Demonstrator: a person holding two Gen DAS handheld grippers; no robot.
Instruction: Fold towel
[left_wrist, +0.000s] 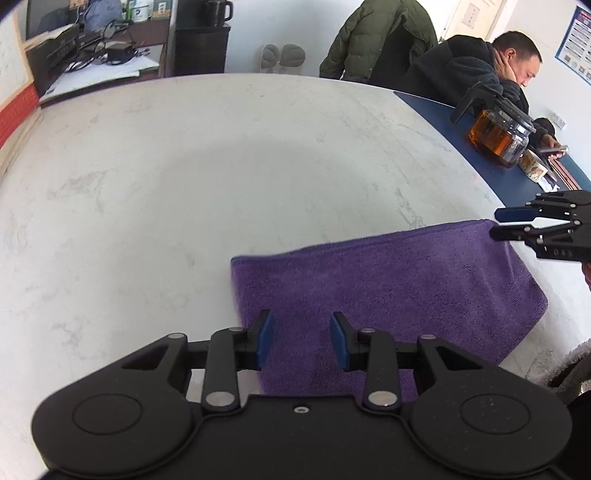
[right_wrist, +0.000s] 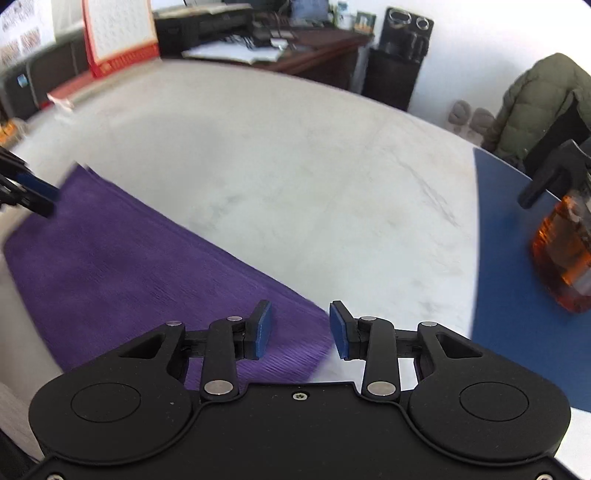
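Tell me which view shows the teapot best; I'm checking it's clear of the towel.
The left wrist view: the teapot is sharp and whole on the blue mat, apart from the towel. The right wrist view shows it blurred, cropped at the edge.

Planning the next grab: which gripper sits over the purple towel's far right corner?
The right gripper; its open jaws straddle that corner of the towel. The left gripper is over the opposite end.

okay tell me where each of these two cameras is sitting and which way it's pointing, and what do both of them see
Left wrist view: sits on the left gripper, looking down across the purple towel and white table; its open, empty jaws show, and the right gripper at right.
Right wrist view: sits on the right gripper, over the towel's corner; the left gripper shows at left.
Shared: towel, table, teapot, green jacket.
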